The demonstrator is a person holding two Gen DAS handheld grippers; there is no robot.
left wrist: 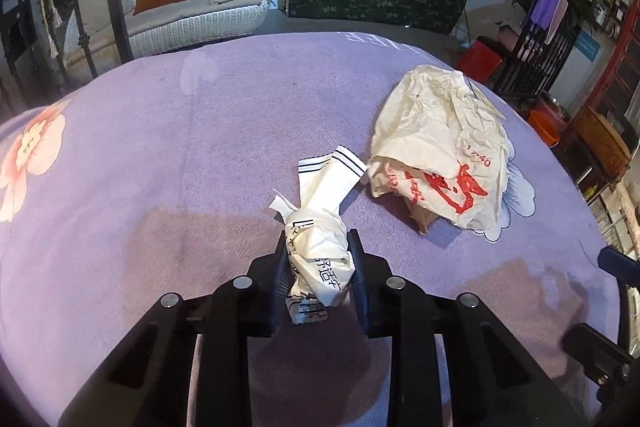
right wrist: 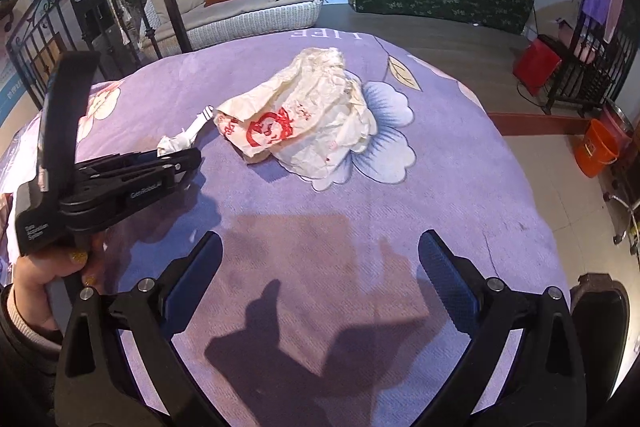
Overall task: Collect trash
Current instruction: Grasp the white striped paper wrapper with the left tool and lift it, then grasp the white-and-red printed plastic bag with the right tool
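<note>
The left claw (left wrist: 318,259) pinches the crumpled paper wrapper (left wrist: 320,227); the right claw (right wrist: 320,263) gapes empty.

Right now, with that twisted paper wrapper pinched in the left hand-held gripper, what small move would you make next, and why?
Probably lift it straight up off the purple cloth. The left hand-held gripper is closed on the twisted white printed paper wrapper, whose far end lies close to the crumpled cream bag with red print.
</note>
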